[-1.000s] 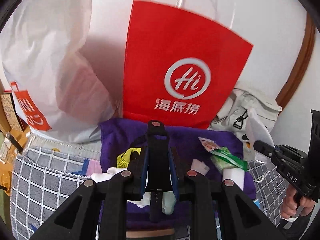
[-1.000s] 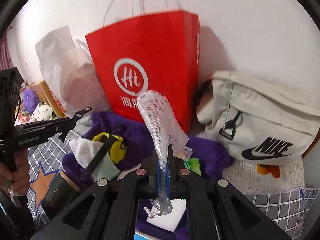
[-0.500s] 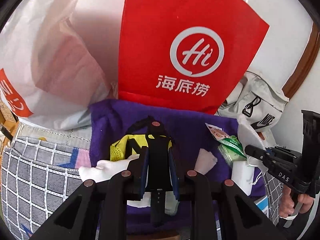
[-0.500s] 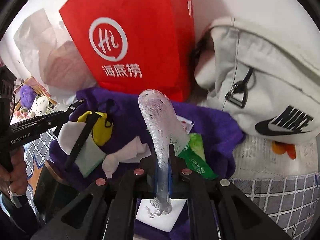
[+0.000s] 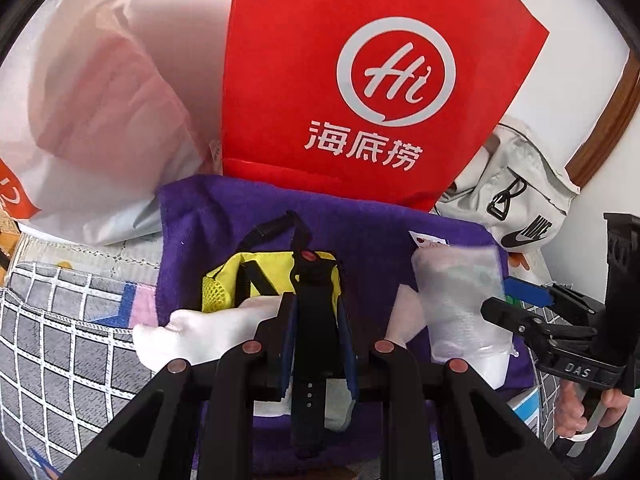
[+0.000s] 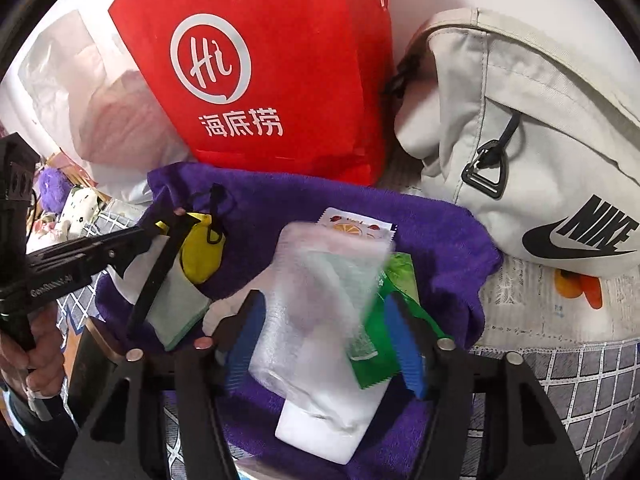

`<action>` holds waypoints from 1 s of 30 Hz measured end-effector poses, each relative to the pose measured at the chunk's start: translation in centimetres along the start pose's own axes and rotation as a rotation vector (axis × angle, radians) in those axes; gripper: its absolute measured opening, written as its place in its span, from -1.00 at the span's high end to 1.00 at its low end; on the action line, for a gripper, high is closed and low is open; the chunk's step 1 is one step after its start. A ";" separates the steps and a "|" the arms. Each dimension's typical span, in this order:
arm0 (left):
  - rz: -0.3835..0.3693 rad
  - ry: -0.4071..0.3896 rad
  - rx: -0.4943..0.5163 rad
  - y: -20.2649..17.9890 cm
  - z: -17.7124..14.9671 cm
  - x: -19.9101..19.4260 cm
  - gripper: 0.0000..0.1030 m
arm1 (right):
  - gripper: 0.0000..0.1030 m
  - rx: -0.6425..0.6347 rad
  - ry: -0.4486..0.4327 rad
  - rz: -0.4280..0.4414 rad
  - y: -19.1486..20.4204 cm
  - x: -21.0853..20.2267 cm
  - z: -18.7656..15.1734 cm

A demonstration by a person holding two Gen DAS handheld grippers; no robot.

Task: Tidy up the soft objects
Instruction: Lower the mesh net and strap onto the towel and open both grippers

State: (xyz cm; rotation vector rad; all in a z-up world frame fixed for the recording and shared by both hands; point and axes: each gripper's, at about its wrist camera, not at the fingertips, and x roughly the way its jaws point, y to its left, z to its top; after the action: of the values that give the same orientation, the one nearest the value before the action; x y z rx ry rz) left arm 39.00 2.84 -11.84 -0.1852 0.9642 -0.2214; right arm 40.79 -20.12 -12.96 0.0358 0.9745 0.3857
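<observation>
My right hand-held gripper (image 6: 324, 344) is opening its jaws now, and the white foam net sleeve (image 6: 320, 300) lies loose between the blue pads, no longer pinched. It is blurred in both views, so I judge it is just dropping onto the purple towel (image 6: 436, 240). It comes down over a green sachet (image 6: 384, 344) and a white block (image 6: 320, 428), near the right edge of the towel.

My left hand-held gripper (image 5: 318, 344) is narrow, closed on a black strap (image 5: 310, 320) that runs between its pads. The strap reaches forward to the yellow mesh pouch (image 5: 224, 284), which lies in the middle of the towel. A white sock (image 5: 200, 336) lies beside it, toward the left edge; I cannot tell if the pads touch it also.

Behind the towel stand a red paper bag (image 5: 360, 80), a white plastic bag (image 5: 88, 100) on the left and a grey Nike bag (image 6: 520, 120) on the right.

The step in hand, as I judge it, is gathering the soft things on the towel: the net sleeve is being put down, the strap not yet. Next I should draw the right gripper back without catching the net on a pad. Then the left must lower the strap to a free place on the towel and let go. The net is very light and may cling or slide off the sachet.
</observation>
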 end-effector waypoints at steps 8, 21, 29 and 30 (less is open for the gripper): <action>-0.008 0.008 0.004 -0.4 -0.1 -0.2 0.50 | -0.26 0.023 -0.054 0.035 0.1 -1.7 0.4; 0.029 -0.069 0.053 -2.1 0.4 -5.3 -0.25 | -0.26 0.037 -0.044 -0.006 1.5 -5.0 0.0; 0.092 -0.098 0.098 -4.0 -1.9 -11.3 -0.62 | -0.59 0.067 -0.149 -0.052 3.3 -11.9 -3.2; 0.094 -0.100 0.097 -4.1 -2.3 -12.0 -0.65 | -0.61 0.063 -0.156 -0.063 3.7 -12.5 -3.7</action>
State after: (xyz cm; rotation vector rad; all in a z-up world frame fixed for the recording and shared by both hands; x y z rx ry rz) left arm 30.06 1.95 -2.61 -0.0612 0.8589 -0.1708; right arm 30.38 -21.41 -4.31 0.0910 0.8313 0.2899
